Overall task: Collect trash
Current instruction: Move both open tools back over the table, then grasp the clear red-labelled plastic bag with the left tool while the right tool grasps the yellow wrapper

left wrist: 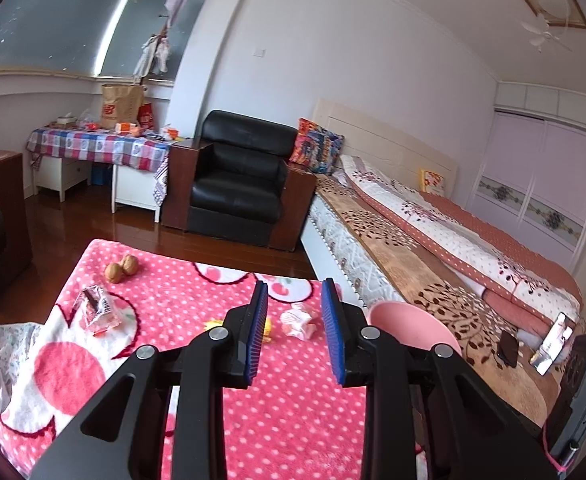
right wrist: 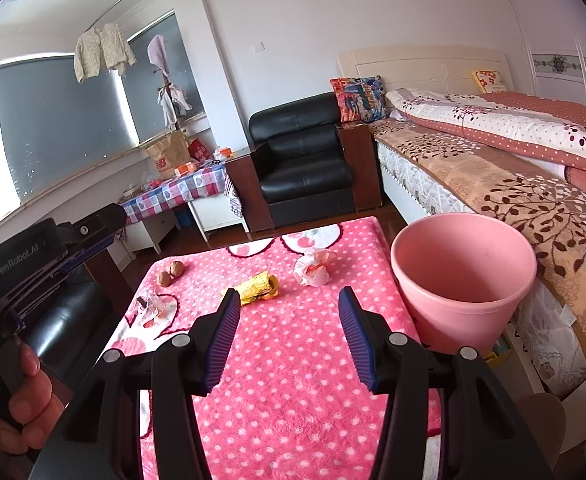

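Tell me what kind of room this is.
Most likely a lived-in bedroom at home: a made bed with a patterned quilt runs along one side, a black armchair stands beside it, and clothes hang drying by the window.

Home bedroom: quilt-covered double bed (right wrist: 513,140) right of the tool, black leather armchair (right wrist: 305,160) ahead, sliding-door wardrobe (left wrist: 541,184) beyond.

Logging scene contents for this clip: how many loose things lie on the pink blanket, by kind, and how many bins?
Walnuts: 2
Clear wrapper: 1
Yellow wrapper: 1
White and pink wrapper: 1
Pink bin: 1
Total: 6
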A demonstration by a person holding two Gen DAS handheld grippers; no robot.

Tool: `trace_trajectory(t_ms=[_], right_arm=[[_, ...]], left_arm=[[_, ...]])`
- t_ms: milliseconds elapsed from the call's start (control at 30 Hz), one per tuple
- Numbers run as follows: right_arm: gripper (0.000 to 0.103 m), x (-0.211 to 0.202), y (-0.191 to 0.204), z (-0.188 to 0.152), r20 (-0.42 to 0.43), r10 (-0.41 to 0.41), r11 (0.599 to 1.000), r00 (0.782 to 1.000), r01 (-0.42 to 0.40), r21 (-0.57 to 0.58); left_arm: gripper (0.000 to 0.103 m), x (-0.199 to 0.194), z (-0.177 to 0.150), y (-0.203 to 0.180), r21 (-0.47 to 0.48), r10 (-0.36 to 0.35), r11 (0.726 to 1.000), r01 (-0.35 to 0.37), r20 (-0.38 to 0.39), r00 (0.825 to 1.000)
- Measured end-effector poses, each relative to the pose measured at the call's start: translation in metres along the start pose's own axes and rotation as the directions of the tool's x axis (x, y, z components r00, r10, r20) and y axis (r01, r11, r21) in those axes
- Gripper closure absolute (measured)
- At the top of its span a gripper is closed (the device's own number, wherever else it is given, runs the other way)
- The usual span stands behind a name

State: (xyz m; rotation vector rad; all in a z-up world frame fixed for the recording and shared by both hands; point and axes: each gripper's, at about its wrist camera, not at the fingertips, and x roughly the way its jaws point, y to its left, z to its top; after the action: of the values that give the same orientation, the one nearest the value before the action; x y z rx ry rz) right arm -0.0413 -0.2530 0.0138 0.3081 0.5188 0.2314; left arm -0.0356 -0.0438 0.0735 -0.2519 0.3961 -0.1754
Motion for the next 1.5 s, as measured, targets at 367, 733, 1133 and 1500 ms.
trace_trajectory(t_ms=[367, 733, 1133, 1500], right_arm=[[0.052, 0.033, 0.012, 0.006, -0.058, 0.028, 0.999, 0.998, -0.029, -0.015], [0.052, 0.123, 0.033, -0.001, -0.225, 0.159, 0.987, 0.961, -0.148, 0.063], [0.047, 0.207, 0.041, -0.019, -0.382, 0.246, 0.963, 0.891, -0.179, 0.203], [0.041, 0.239, 0.032, -0.019, -0.409, 0.291, 0.938, 0.865, -0.175, 0.298]], left_arm=[[0.075, 0.022, 0.006, 0.067, -0.107, 0.17, 0.98, -0.169, -0.002, 0.985], [0.075, 0.058, -0.008, 0.145, -0.183, 0.266, 0.942, -0.281, -0.104, 0.958], [0.075, 0.104, -0.037, 0.208, -0.259, 0.307, 0.888, -0.379, -0.278, 0.91], [0.075, 0.143, -0.043, 0.234, -0.284, 0.339, 0.849, -0.445, -0.353, 0.872]])
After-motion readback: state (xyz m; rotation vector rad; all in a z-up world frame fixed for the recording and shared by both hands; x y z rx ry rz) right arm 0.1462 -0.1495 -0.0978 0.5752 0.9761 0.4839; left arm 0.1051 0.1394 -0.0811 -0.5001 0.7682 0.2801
